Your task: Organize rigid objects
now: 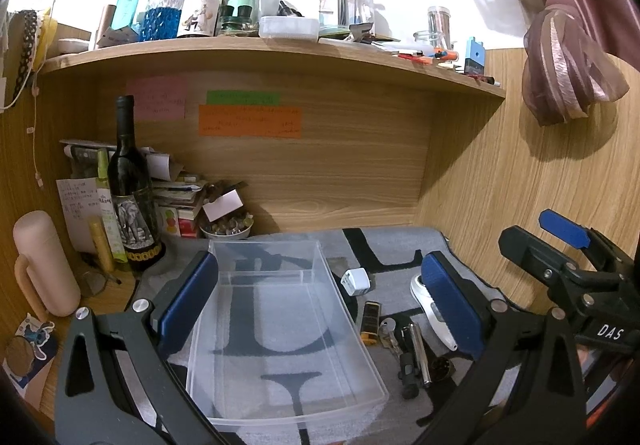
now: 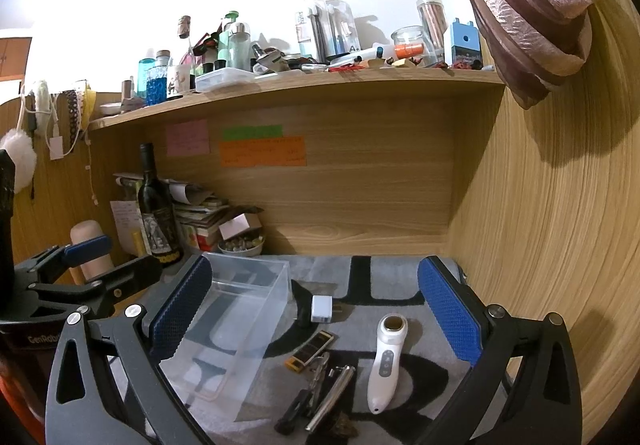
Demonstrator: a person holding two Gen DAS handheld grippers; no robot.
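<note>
A: Between the left gripper [image 1: 320, 305]'s wide-spread blue pads sits the clear plastic bin [image 1: 280, 325], nothing in it, ungripped.

B: And the right gripper [image 2: 316, 313]?

A: Spread apart too, holding nothing. On the grey mat [image 2: 400, 281] beneath lie a white charger [image 2: 322, 308], a yellow-ended lighter [image 2: 310, 349], keys [image 2: 316, 369] and a white handheld device [image 2: 386, 359], just right of the bin.

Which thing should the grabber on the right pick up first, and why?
Probably lower the right gripper onto the white handheld device. Its jaws are open and empty, the device lies between them on the grey mat, and the clear plastic bin beside it holds nothing.
</note>
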